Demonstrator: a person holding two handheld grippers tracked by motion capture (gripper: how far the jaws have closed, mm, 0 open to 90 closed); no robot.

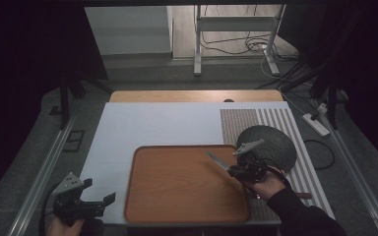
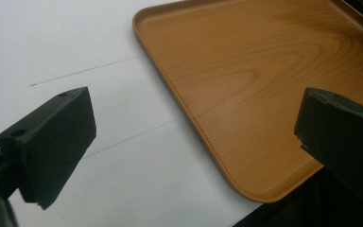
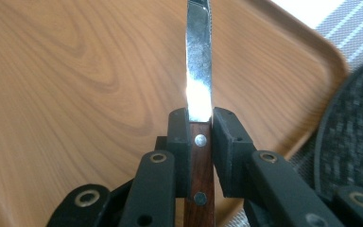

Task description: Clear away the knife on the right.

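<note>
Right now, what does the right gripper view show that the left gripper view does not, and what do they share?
Right gripper view alone: the right gripper shut on a knife by its wooden riveted handle, blade reaching out over the wooden tray, with a dark round woven mat and a striped placemat past the tray's corner.

Left gripper view alone: the left gripper open, holding nothing, above the white table cover beside the tray's edge.

Both: the same tray, bare where it can be seen.

A dim room is seen. Grey floor is lit at upper centre, where white frame legs and tangled cables lie. Dark curtains are hung at both sides.
</note>
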